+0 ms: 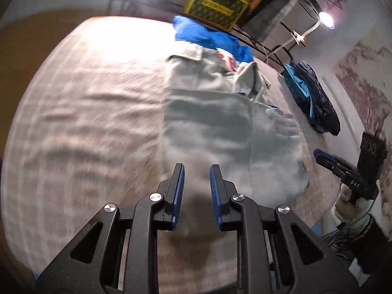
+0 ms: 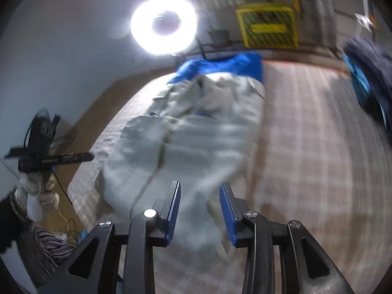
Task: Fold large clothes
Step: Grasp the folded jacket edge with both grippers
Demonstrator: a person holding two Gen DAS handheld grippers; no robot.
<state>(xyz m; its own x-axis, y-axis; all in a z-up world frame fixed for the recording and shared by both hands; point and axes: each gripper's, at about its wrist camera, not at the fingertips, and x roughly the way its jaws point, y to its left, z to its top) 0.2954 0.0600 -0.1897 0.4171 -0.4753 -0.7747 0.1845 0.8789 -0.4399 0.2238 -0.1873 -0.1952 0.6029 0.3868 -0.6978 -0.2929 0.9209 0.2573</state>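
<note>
On the bed [image 1: 80, 112], with its checked cover, a pale grey garment [image 1: 220, 127] lies lengthwise, roughly folded into a long strip. I take the garment as landmark.

Left of it, in the left wrist view, there is only bare cover. The left gripper [image 1: 196, 178] hangs above the garment's near end, jaws a little apart, with nothing pressed between the pads; cloth shows through the gap but below it, so it is empty. At the garment's far end a blue garment [image 1: 208, 36] lies bunched, touching or partly under it, and beyond that stands a yellow crate [image 1: 215, 5]. Right of the garment, near the bed's edge, is a dark bundle [image 1: 316, 100] with turquoise lining. Nearer, at that same right side, a gloved hand [image 1: 352, 205] carries the right gripper [image 2: 200, 205].

In the right wrist view that gripper also hangs over the near end, jaws parted wider, holding nothing; a front seam or placket [image 2: 161, 154] runs up the garment from it.

By its look the cloth is a soft, fairly thick woven stuff: light, limp, not slippery and not fragile. It will sag and drag on the cover if lifted from one point. I judge the two near corners of the hem the best hold, one per gripper, pinching all layers together so that the fold carries over evenly.
</note>
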